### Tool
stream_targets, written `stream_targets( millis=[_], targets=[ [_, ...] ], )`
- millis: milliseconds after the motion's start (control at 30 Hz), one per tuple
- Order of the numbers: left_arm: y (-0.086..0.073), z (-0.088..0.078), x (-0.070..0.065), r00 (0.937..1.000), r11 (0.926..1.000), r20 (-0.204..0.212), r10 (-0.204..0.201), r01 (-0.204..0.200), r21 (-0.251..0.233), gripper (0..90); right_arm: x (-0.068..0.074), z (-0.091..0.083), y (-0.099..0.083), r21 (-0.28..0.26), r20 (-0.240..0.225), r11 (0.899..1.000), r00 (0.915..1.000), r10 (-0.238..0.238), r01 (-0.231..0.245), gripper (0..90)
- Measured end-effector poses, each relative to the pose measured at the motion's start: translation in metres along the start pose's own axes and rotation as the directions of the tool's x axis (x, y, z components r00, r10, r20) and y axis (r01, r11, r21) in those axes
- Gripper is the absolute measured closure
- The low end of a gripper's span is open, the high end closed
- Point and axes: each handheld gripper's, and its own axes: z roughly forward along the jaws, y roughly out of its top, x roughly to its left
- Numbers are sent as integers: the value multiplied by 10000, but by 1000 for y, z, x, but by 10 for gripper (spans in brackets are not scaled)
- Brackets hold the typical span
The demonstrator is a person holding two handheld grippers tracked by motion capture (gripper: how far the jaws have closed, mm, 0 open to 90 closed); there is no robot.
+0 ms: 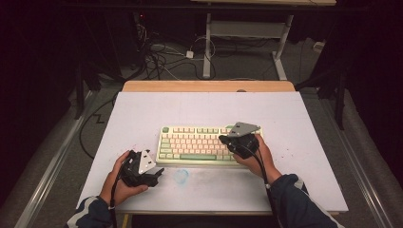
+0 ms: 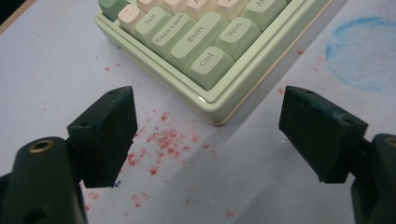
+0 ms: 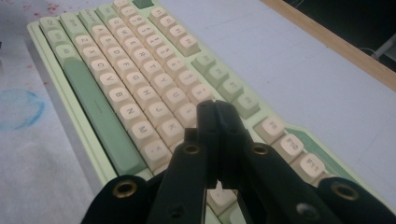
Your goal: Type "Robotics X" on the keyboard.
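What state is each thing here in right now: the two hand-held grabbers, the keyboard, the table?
Left gripper: fingers wide open, empty, near the keyboard's corner.
Right gripper: fingers shut together, over the keys.
Keyboard: flat on the table.
Table: red specks, blue ring stain.

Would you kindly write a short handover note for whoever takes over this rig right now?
Left gripper: open, empty, low over the table by the keyboard's front-left corner near the Ctrl key.
Right gripper: jaws shut together, holding nothing, tips over the cream letter keys toward the keyboard's right end.
Keyboard lies flat mid-table on the white sheet.
Done: nothing that can be told.
Left: probably pressing keys with the shut tip.
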Motion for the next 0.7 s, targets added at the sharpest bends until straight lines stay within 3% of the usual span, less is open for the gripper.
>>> stream_targets(
  millis=[300, 700],
  targets=[
    [-2, 1, -3, 9999, 10000, 110, -58, 58, 50, 182, 7, 29, 9, 456, -225, 9987, 9995, -215, 225, 900],
    [-4, 2, -3, 9998, 9996, 174, 52, -57, 259, 182, 9, 46, 10, 928, -168, 9952, 9994, -301, 315, 900]
  ],
)
